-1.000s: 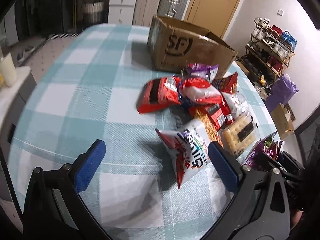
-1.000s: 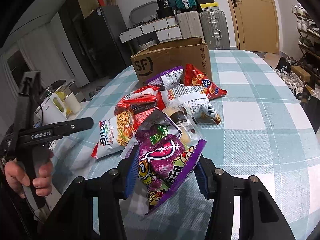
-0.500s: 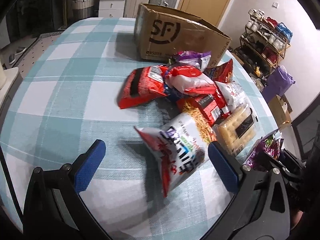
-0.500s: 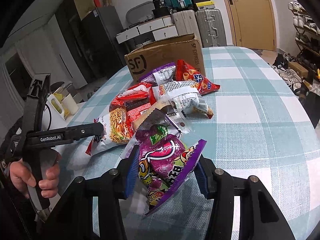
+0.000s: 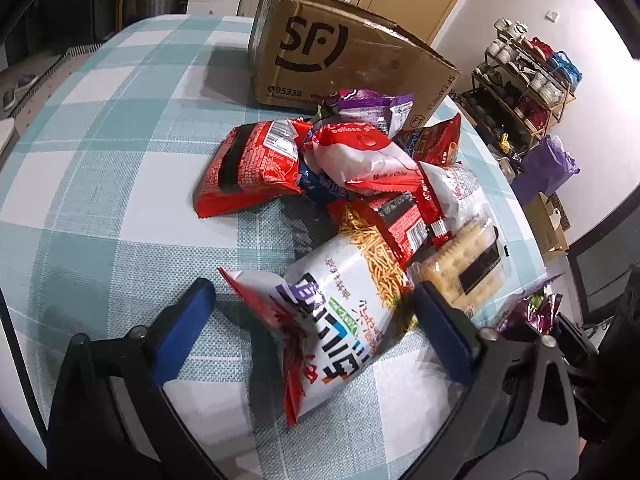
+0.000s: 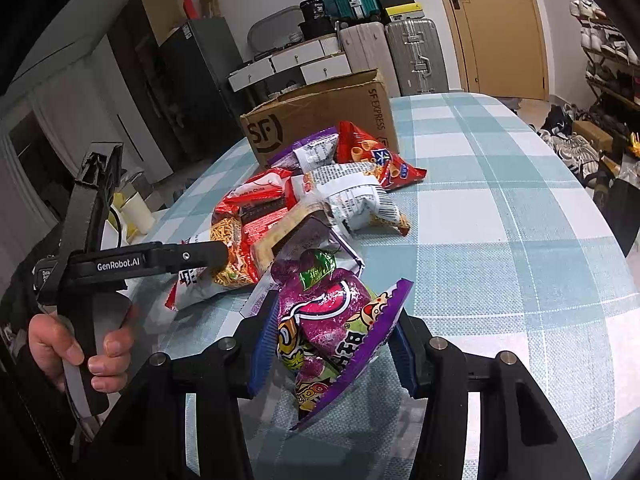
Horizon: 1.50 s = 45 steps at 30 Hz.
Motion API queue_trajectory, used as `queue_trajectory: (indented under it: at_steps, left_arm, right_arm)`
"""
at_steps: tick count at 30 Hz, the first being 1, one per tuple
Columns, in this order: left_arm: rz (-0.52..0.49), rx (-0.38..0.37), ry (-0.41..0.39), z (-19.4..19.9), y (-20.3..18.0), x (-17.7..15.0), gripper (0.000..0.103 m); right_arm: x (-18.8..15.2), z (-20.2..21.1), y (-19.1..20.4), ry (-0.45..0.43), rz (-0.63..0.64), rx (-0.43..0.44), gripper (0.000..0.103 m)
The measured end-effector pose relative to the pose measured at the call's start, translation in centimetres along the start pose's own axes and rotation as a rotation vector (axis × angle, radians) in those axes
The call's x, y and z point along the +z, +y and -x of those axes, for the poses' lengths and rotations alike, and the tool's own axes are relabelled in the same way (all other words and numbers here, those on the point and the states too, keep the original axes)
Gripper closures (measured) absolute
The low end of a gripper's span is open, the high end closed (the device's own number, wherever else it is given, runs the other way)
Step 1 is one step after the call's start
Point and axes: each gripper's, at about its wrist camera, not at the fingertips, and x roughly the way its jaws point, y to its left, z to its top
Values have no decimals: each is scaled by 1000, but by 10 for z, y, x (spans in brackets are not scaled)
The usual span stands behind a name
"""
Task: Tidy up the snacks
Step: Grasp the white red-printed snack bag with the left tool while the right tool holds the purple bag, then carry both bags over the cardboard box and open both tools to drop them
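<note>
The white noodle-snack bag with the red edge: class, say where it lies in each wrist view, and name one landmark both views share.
Left wrist view: white noodle-snack bag at lower centre, between the open fingers of the left gripper.
Right wrist view: the bag at left of centre, behind the left gripper's arm.
Shared landmark: the SF cardboard box behind the pile.

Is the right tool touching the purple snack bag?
Touching. The right wrist view shows the right tool with both blue pads pressed against the purple snack bag.
</note>
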Motion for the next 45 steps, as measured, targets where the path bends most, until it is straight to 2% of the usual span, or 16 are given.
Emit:
queue_trajectory:
  at_steps: [1,5,8,13,21,30,33,36,41,45]
  left_arm:
    - [5,-18,10,-2,1,0,18]
    - [0,-72,17,-2,1,-1,34]
    - [-7,-71,-1,-1,2,-3,46]
    - [11,-96,-31,8,10,-5,57]
    - [6,-109,-38,19,16,-10,60]
    - [-1,-129,-95,43,23,-17,63]
    - [4,-141,-121,55,26,-16,75]
    - [-6,-146,-139,64,26,-13,76]
    - [21,-179,-113,57,32,-11,77]
    - [4,-179,-116,59,30,-12,78]
  right_arm:
    - [0,1,-1,-1,-1,0,52]
    - [-1,1,-2,-1,-1,3,52]
    - [-1,2,-2,-1,-2,7,52]
    - [3,6,3,-11,7,17,52]
    - [8,14,12,-32,20,15,52]
    - [15,19,21,-37,27,15,52]
    - [18,18,23,-37,26,20,52]
    - [24,18,27,-41,33,31,52]
    - [31,10,34,-35,48,34,52]
    - [31,6,36,-27,49,41,52]
